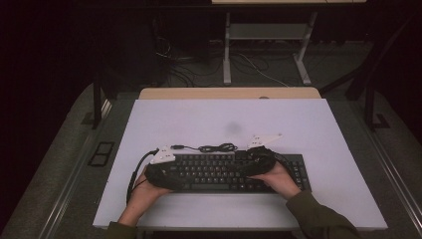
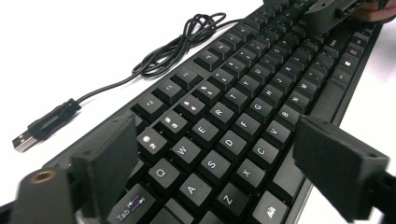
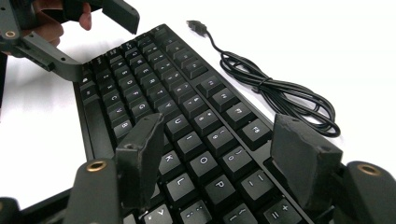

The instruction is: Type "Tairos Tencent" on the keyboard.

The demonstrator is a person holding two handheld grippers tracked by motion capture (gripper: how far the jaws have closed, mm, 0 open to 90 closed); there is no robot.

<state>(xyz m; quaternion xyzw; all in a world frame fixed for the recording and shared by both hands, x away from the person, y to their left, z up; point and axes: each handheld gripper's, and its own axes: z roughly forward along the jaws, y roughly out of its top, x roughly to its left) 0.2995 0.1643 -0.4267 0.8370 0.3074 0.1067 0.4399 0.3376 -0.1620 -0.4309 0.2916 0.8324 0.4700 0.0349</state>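
A black keyboard lies on the white table top, close to the front edge. Its black cable is coiled just behind it and ends in a loose USB plug. My left gripper hovers over the keyboard's left end. Its jaws stand open above the letter keys with nothing held. My right gripper is over the right half, open as well, with the keys around O and P between the jaws. The cable coil lies beyond the keyboard's far edge.
A wooden table edge runs behind the white top. Farther back, a metal desk frame and loose cables stand on the dark floor. The white top extends bare behind the cable and to both sides of the keyboard.
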